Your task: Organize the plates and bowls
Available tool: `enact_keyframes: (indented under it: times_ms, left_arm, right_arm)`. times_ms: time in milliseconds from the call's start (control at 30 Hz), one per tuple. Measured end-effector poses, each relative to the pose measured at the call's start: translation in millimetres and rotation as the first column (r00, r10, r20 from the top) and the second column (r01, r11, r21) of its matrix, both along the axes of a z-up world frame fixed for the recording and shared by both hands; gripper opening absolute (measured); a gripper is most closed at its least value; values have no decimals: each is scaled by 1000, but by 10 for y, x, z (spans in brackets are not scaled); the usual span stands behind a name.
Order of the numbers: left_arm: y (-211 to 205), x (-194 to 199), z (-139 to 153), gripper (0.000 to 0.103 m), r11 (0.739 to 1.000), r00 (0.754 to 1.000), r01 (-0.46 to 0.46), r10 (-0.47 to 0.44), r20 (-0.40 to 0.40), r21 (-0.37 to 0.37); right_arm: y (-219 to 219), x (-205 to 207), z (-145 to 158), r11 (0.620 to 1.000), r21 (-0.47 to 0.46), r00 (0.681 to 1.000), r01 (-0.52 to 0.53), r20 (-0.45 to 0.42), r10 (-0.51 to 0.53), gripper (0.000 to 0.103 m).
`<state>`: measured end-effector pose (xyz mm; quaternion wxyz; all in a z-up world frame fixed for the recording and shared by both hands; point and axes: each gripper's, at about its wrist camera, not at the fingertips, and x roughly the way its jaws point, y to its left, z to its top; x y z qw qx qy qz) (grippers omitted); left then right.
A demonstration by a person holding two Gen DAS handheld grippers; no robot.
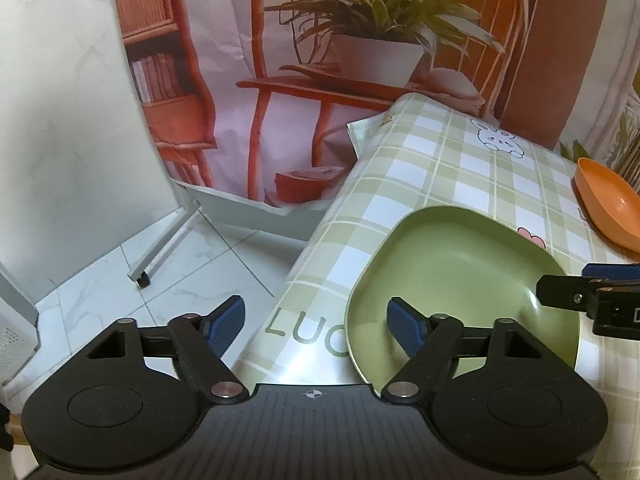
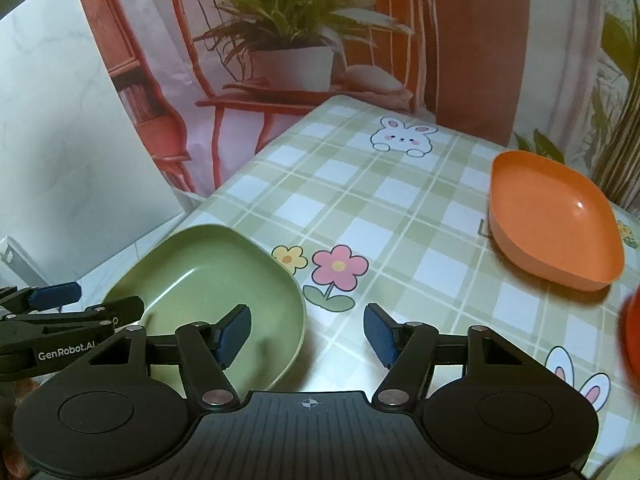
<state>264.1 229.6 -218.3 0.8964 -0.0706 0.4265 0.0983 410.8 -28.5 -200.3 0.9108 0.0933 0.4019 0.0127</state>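
1. A green plate (image 1: 460, 276) lies at the near left corner of a table covered by a green-checked cloth (image 1: 452, 160) printed with rabbits and flowers.
2. The left gripper (image 1: 316, 322) straddles the plate's left rim: its right pad is over the plate's inside and its left pad is off the table edge, above the floor. The jaws stand apart and neither pad presses on the rim.
3. The right gripper (image 2: 307, 330) straddles the plate's right rim (image 2: 298, 320), its left pad over the plate's inside and its right pad over the cloth. Its jaws are also apart, with no clamp on the rim.
4. An orange bowl (image 2: 556, 224) sits at the far right of the table, well apart from the plate.
5. A blurred red object (image 2: 632, 336) shows at the right edge of the right wrist view; what it is cannot be told.
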Motion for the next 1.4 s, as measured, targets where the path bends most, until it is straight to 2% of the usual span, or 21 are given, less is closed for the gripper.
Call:
enact_keyframes:
  times_ms: [100, 167, 233, 367, 467, 633, 867, 1167, 1400]
  left_arm:
    - [-6, -1, -30, 66, 1000, 1000, 9, -9, 0, -22]
    - [-19, 0, -52, 54, 999, 1000, 13, -13, -8, -34]
    - [-26, -15, -55, 51, 999, 1000, 13, -13, 1, -40]
    - [-50, -19, -36, 33, 999, 1000, 26, -26, 9, -46]
    - [-77, -22, -29, 24, 998, 999, 34, -34, 6, -56]
    - [-160, -49, -33, 20, 997, 998, 56, -56, 7, -57]
    - [-222, -112, -29, 18, 996, 998, 65, -64, 9, -69]
    - [-434, -213, 118, 18, 992, 994, 109, -108, 23, -57]
    - [-755, -263, 275, 18, 983, 985, 172, -169, 41, -63]
  right_arm:
    - [2, 19, -25, 1000, 6, 1000, -2, -9, 3, 54]
    - [0, 22, -37, 1000, 11, 1000, -3, -14, 3, 48]
    - [-5, 20, -50, 1000, 15, 1000, -6, -17, 6, 45]
    - [-12, 14, -65, 1000, 26, 1000, -7, -22, 8, 38]
    - [-8, 4, -69, 999, 39, 1000, -14, -22, 15, 31]
    - [16, -26, -55, 998, 53, 999, -35, -13, 35, 24]
    - [-50, -75, -53, 998, 68, 1000, -12, -14, 13, 23]
    - [-274, -349, -4, 992, 114, 998, 58, -3, -58, 21]
    - [-629, -705, 142, 983, 133, 991, 125, 24, -129, 21]
